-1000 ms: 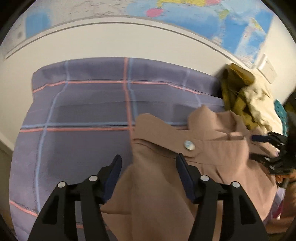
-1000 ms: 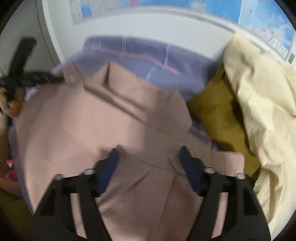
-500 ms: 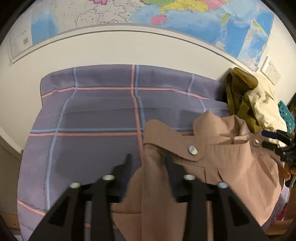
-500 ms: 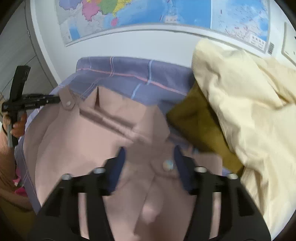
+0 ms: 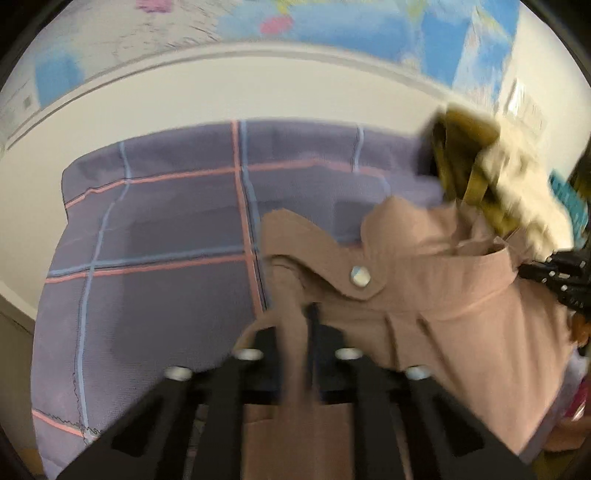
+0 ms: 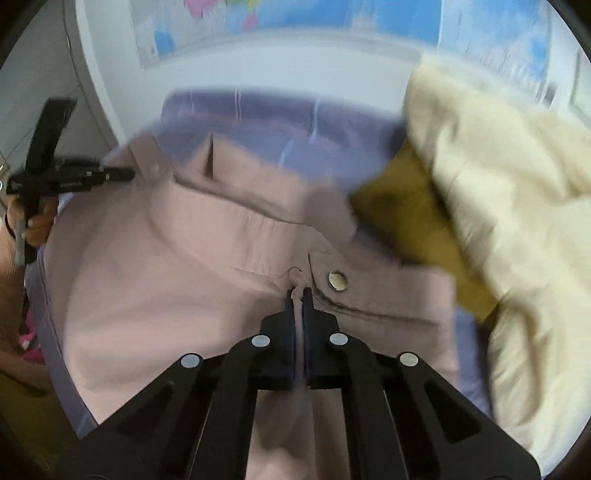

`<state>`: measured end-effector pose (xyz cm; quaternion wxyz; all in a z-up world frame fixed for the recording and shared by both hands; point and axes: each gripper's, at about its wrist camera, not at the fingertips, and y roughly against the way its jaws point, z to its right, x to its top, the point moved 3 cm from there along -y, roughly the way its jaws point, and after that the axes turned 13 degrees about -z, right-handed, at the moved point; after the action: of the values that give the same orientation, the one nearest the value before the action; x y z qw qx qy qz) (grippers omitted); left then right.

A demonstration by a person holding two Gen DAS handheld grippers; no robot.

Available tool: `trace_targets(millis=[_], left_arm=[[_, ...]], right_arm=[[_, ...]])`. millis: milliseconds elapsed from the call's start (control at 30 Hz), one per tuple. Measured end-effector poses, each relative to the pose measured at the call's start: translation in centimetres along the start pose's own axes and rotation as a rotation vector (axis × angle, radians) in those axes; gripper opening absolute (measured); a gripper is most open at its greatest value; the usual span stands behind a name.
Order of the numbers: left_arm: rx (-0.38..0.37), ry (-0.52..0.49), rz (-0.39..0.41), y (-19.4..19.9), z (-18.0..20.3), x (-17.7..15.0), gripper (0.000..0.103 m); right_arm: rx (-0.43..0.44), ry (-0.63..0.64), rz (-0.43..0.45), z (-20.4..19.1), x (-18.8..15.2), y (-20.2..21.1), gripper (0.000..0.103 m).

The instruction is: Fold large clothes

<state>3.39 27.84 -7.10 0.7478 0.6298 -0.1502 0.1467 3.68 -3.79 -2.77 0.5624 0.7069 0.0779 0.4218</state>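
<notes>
- The pink garment [image 5: 436,295] lies spread on a purple plaid sheet [image 5: 155,258], its waistband or collar edge toward the wall.
- The left gripper [image 5: 297,332] is clamped on a fold of the garment at its left edge; cloth runs up between the closed jaws.
- A silver snap [image 5: 360,276] sits on a tab just beyond and to the right of that grip.
- The right gripper [image 6: 298,299] is pinched tight on a small ridge of the garment [image 6: 184,258], the jaws nearly touching with cloth between them.
- A second snap [image 6: 337,279] lies just right of the right gripper's tips.
- In the right wrist view the left gripper [image 6: 122,173] shows at the far left, held by a hand [image 6: 37,221], its tips at the garment's corner.
- In the left wrist view the right gripper [image 5: 554,273] shows at the right edge, on the garment's far side.
- An olive cloth [image 6: 413,221] and a cream cloth [image 6: 509,221] are heaped to the right of the garment, the cream one on top.
- A map [image 5: 369,26] hangs on the wall behind the sheet; both views are blurred.
</notes>
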Motion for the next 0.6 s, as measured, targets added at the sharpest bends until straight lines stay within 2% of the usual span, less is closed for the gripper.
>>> trace_targets(millis=[67,100,167,200,267,300,333,367,433,500,600], left_arm=[[-0.037,0.04,0.049,1.4,-0.5,0.4,0.004],[-0.012,0.054,0.088,2.1,-0.8,0.6,0.004],[0.024,0.056,0.081,1.8,-0.8,0.9,0.005],[0.052,0.064,0.038,0.6,-1.0,1.0,0.009],[0.12,0.062,-0.03,-1.4,-1.2,1.0,0.018],[0.153,0.07,-0.05,-2.4,-1.4,0.7,0.027],[0.17,0.08,-0.044,-2.5,-1.6,0.6,0.033],[0.17,0.088,-0.035,-2.4,-1.9,0.4,0.035],[0.122,0.127,-0.014,-1.3,-2.7,0.2,0.045],[0.076,0.147,0.017,0.0,-3.4,-0.2,0.046],[0.057,0.153,0.062,2.5,-3.8,-2.2,0.072]], right_arm=[[0.006,-0.035,0.102,0.3,1.3,1.8,0.003],[-0.01,-0.03,0.131,0.3,1.9,2.1,0.003],[-0.036,-0.021,0.086,0.4,2.8,0.3,0.004],[-0.033,-0.028,0.05,0.6,2.9,-1.0,0.004],[-0.054,-0.017,-0.052,0.9,2.9,-4.5,0.016],[-0.062,-0.018,-0.064,1.0,2.7,-5.1,0.018],[-0.052,-0.022,-0.065,1.0,2.5,-5.1,0.026],[-0.051,-0.029,-0.057,1.1,2.4,-4.6,0.043],[-0.061,-0.043,0.008,1.4,1.5,-2.0,0.058],[-0.039,-0.061,0.058,2.1,0.3,0.8,0.059],[-0.019,-0.11,0.096,3.7,-2.1,3.7,0.067]])
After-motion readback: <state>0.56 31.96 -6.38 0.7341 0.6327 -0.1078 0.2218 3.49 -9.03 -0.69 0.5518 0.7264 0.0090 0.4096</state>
